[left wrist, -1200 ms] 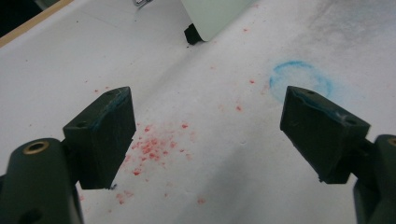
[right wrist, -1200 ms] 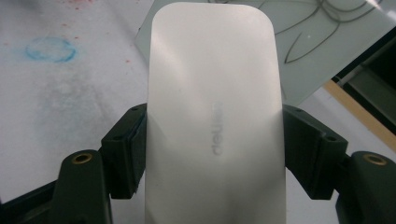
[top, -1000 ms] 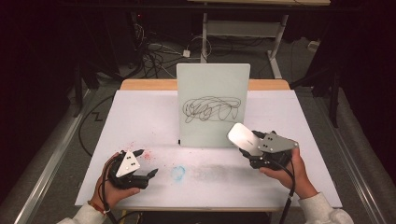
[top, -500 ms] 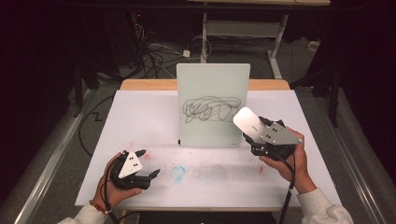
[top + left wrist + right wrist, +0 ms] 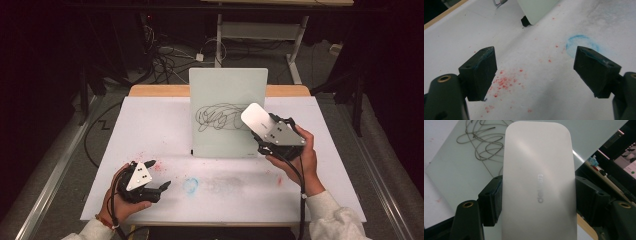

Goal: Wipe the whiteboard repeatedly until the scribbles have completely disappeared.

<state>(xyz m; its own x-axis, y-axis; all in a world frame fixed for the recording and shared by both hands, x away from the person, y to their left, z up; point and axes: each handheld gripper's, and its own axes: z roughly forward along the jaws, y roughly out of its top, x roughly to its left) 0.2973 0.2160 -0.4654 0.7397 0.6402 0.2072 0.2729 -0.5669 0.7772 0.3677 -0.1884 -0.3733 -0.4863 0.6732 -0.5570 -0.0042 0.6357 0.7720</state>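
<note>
Right gripper (image 5: pixel 261 131), up in front of the board (image 5: pixel 228 95), squeezing a white eraser (image 5: pixel 256 118) by its two long sides. Eraser tip just at the right edge of the scribble (image 5: pixel 220 117) on the board, near or touching the glass; hard to tell which. From the right gripper view, eraser (image 5: pixel 539 182) big and flat, smooth and a bit shiny, with small grey letters on the back, jaws pressed on it from both sides, low down on its body.

Probably light and stiff, with a hard plastic shell. Smooth sides, so maybe slippery: best held by the long edges, near the middle, just as now. Soft wiping face likely turned toward the board, though hidden from here.

Board standing upright on a small black foot (image 5: pixel 525 21), pale green, thin and stiff. Looks easy to tip or slide with a hard push, so gentle rubbing seems wise.

Left gripper (image 5: pixel 161 189) resting low on the desk (image 5: pixel 150 120), well in front of the board and off to its left side, jaws wide apart with nothing between them. Red specks (image 5: pixel 504 81) and a blue ring (image 5: pixel 581 42) smudged on the desk under it.
</note>
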